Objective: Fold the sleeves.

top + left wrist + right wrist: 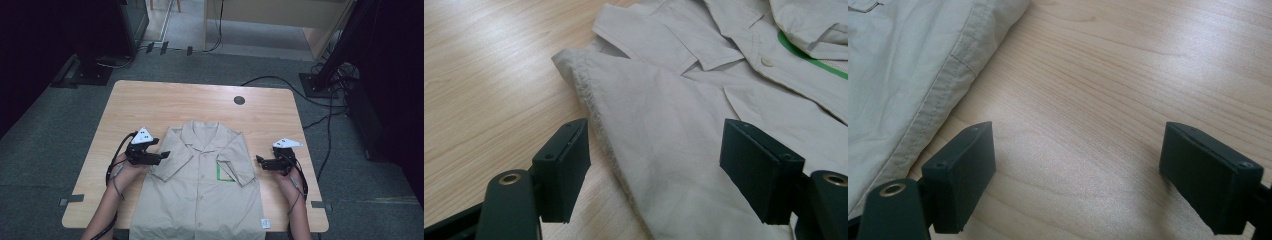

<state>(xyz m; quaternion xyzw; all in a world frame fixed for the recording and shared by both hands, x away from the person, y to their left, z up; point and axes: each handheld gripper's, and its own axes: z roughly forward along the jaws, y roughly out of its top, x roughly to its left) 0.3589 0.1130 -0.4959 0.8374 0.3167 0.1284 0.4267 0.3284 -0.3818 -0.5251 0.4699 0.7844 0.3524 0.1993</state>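
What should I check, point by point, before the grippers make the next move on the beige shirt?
1. Left gripper open: ok, jaws stand wide apart.
2. Right gripper open: ok, jaws wide apart.
3. Left gripper lined up with cloth: ok, the left sleeve lies between its jaws.
4. Right gripper lined up with cloth: not ok, bare table lies between its jaws; the shirt edge is off to one side.
5. Shirt lies flat: not ok, both sleeves are folded onto the front.
6. Jaws touching cloth: cannot tell.
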